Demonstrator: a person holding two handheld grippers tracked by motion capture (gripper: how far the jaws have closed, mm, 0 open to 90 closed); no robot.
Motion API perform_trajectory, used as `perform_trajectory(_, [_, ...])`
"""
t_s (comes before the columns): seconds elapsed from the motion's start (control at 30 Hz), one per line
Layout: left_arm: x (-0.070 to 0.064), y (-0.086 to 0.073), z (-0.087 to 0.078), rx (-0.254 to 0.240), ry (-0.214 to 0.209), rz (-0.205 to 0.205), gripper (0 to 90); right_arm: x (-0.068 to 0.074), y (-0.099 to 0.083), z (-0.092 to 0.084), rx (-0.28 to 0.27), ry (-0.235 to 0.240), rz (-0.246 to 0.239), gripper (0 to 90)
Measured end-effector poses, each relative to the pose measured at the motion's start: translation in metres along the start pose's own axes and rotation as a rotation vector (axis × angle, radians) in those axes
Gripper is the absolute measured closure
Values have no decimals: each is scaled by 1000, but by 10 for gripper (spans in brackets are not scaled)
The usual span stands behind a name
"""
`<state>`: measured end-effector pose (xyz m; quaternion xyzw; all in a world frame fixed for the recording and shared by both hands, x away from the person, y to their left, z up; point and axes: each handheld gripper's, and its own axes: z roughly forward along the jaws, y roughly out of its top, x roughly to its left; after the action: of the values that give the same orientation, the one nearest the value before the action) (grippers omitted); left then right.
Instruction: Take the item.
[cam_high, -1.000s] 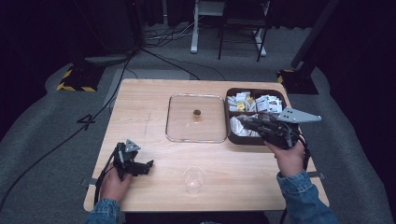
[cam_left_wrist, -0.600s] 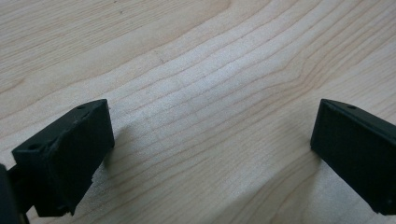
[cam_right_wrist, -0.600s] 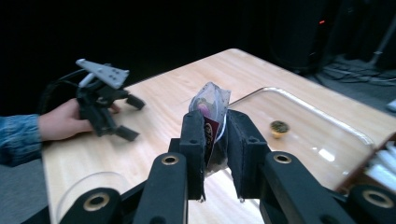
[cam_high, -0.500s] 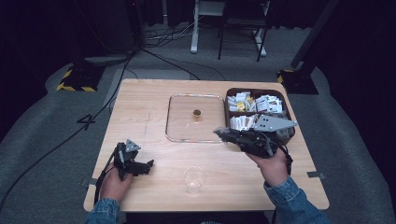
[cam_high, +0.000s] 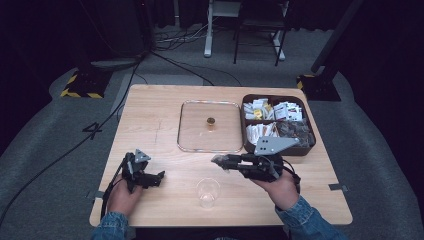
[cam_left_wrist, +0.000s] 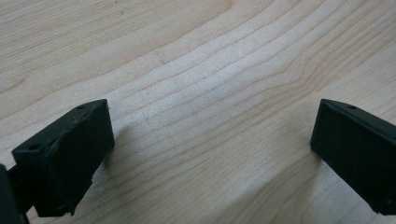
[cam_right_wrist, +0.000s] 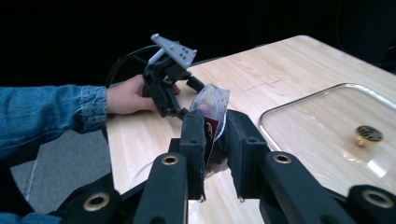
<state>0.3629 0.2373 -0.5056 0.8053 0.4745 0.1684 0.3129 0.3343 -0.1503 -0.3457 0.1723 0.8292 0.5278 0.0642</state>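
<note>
My right gripper (cam_high: 220, 161) hangs above the table just right of a clear plastic cup (cam_high: 207, 191), pointing left. It is shut on a small clear sachet (cam_right_wrist: 211, 105) with something dark red inside, pinched between its two pads and sticking out past them. The cup's rim (cam_right_wrist: 140, 175) shows low under the jaws in the right gripper view. My left gripper (cam_high: 157, 176) rests on the wood at the front left. In the left gripper view its jaws stand wide apart (cam_left_wrist: 210, 154) over bare wood, with nothing between them.
A square glass lid (cam_high: 210, 126) with a brass knob (cam_high: 210, 121) lies flat in the middle of the table. A dark box (cam_high: 243, 145) with several packets stands at its right. Beyond the table edges are grey floor mats and cables.
My right hand has moved left, away from the box of packets toward the middle of the table above the cup, carrying the sachet. The left hand has stayed put.
</note>
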Motion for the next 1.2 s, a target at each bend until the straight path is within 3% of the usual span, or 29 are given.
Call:
perform_trajectory(0.4, [0, 0, 0, 0, 0, -1, 0, 14, -9, 21, 41, 66, -10, 768])
perform_trajectory(0.7, [0, 0, 0, -1, -1, -2, 0, 18, -14, 34, 74, 84, -15, 768])
perform_trajectory(1.2, [0, 0, 0, -2, -1, -7, 0, 23, -26, 58, 245, 129, -14, 769])
